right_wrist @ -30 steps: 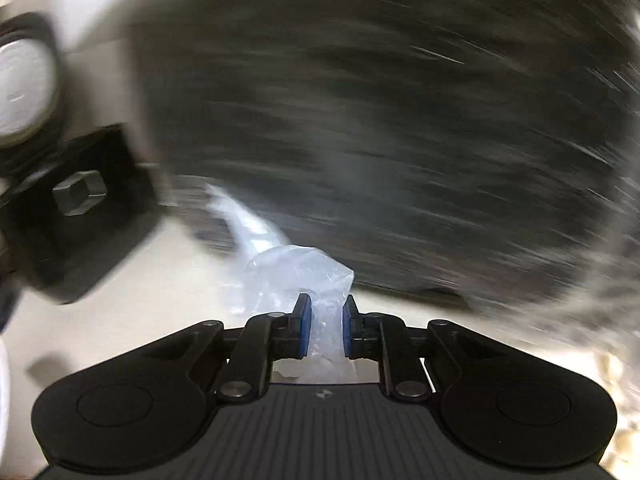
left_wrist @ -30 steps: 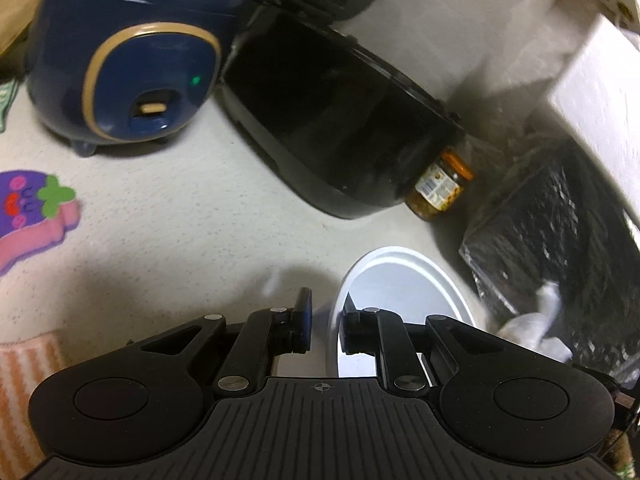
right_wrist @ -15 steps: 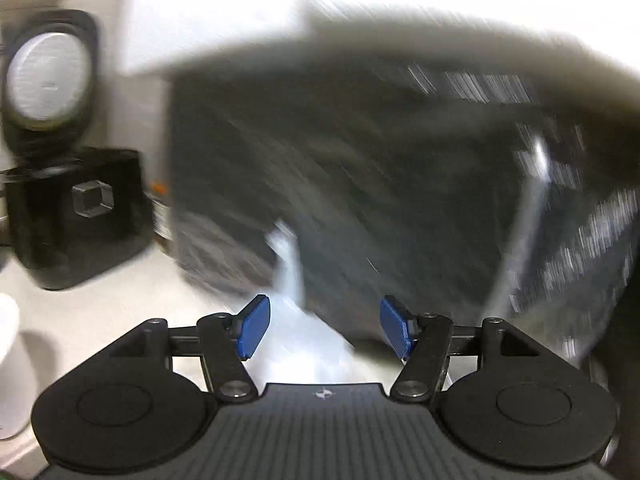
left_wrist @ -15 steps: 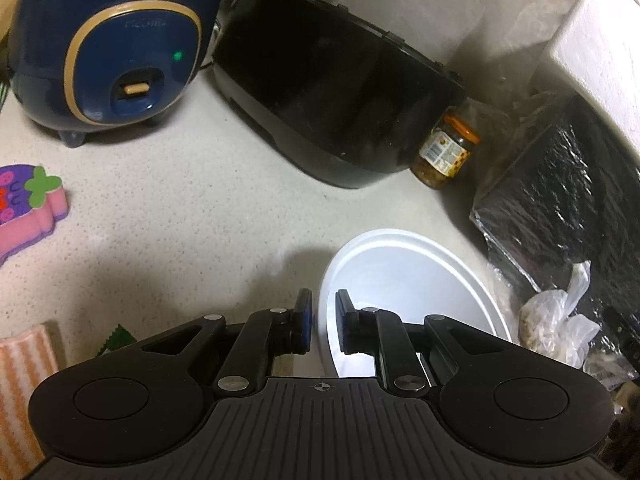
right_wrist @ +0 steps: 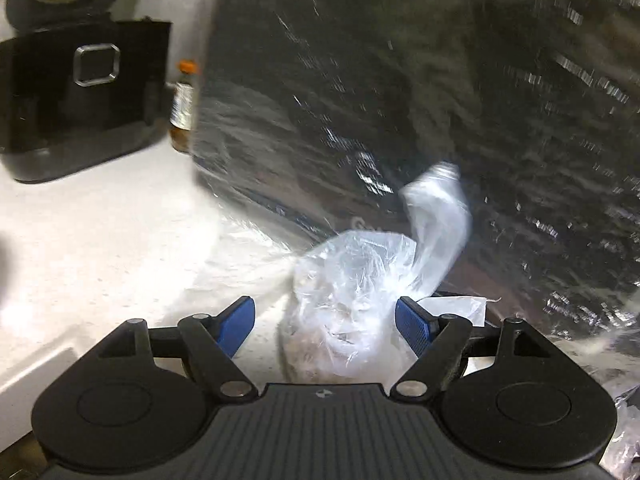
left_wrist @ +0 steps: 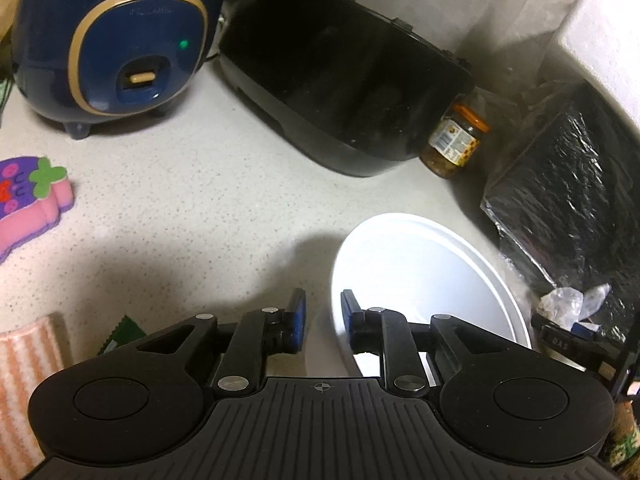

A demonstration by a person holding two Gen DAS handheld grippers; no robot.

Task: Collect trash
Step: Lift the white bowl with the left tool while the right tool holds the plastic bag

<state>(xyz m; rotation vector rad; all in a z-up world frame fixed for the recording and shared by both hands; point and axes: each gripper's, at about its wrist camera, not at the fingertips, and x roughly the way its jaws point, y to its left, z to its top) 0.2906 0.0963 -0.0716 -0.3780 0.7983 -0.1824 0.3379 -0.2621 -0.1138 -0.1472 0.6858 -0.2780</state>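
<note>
the crumpled clear plastic bag [right_wrist: 352, 300], light, soft and slippery, sits ungripped between the right gripper [right_wrist: 325, 318]'s opening jaws; best pinched at its bunched middle, while the left gripper [left_wrist: 322, 316]'s narrow jaws are opening around the white round bowl [left_wrist: 420, 264]'s rim.

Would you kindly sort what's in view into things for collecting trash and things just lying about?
For the job: clear plastic bag, between the opening right gripper; white bin, at the opening left gripper.
Lying about: blue cooker, jar, pink sponge.

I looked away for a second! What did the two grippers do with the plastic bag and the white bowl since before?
The right gripper let go of the clear plastic bag; its jaws are opening, the bag sitting loose between them by the black foil bag. The left gripper, pinching the white bowl rim before, is opening and straddles it. The blue cooker, jar and sponge stayed put.
</note>
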